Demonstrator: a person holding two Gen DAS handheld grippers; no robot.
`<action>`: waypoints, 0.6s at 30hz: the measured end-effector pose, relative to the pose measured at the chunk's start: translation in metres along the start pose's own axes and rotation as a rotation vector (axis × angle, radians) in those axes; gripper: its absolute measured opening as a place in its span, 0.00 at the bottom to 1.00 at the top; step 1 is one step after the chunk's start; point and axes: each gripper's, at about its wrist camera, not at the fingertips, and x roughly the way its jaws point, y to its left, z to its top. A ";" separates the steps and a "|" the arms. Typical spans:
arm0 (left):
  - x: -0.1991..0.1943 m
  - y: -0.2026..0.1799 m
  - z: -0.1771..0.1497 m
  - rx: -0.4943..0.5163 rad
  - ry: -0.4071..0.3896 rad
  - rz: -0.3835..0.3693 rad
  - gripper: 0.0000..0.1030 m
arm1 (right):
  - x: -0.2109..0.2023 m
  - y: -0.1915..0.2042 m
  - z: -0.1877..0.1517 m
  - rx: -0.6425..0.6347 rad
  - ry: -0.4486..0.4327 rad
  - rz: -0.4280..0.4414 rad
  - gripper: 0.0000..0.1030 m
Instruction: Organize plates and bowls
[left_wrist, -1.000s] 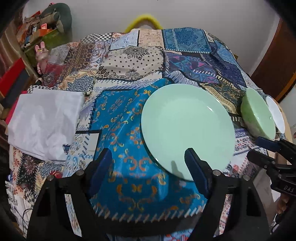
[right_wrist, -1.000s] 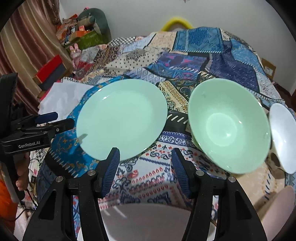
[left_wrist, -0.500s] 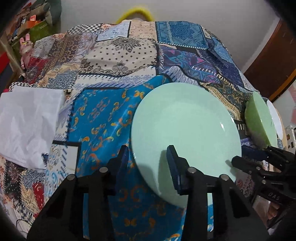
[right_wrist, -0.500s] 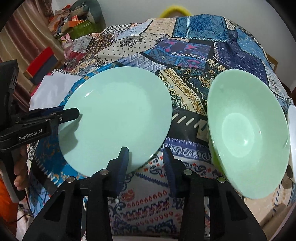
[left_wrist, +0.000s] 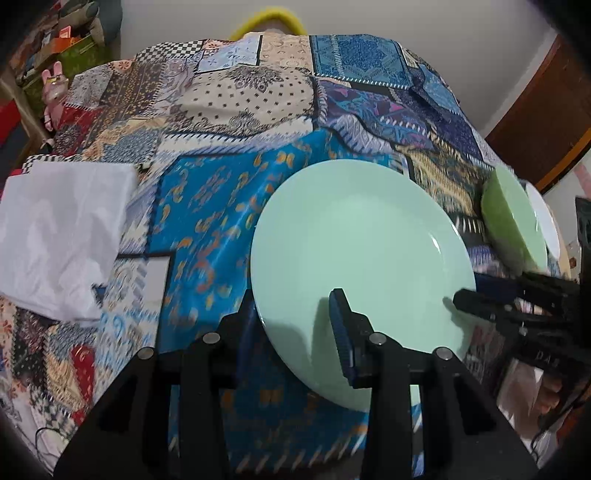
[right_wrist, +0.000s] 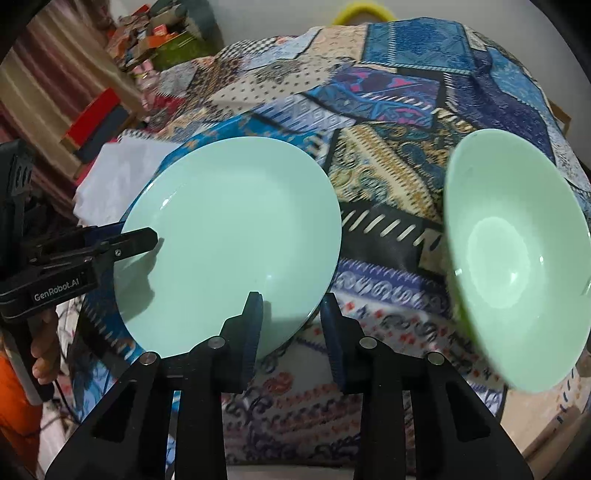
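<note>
A table draped in a patchwork cloth of blue, cream and purple prints fills both views. Its far half lies bare, giving open room beyond the dishes; the cloth's near edge drops away just under both grippers. A crumpled white sheet lies at the cloth's left edge.

A large, pale mint-green plate sits on a bright blue panel near the front edge, round, smooth and glossy, with a shallow raised rim. To its right stands a deeper green bowl, mint inside and brighter green outside, apart from the plate. A white dish peeks out beyond the bowl, near the table's right edge.

The left gripper straddles the plate's left rim, one finger over the plate and the other outside the rim. The right gripper straddles its right rim the same way. Both sets of jaws have just been closing around the rim, yet a gap shows beside each finger, so neither visibly pinches the plate.
</note>
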 end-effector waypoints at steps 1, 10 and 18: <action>-0.003 0.001 -0.006 0.000 0.002 0.003 0.37 | 0.000 0.004 -0.003 -0.013 0.006 0.007 0.29; -0.035 0.008 -0.061 -0.006 0.046 0.017 0.37 | -0.001 0.030 -0.020 -0.103 0.057 0.063 0.29; -0.032 0.007 -0.065 -0.008 0.049 0.027 0.37 | 0.012 0.021 -0.002 -0.082 0.070 0.052 0.28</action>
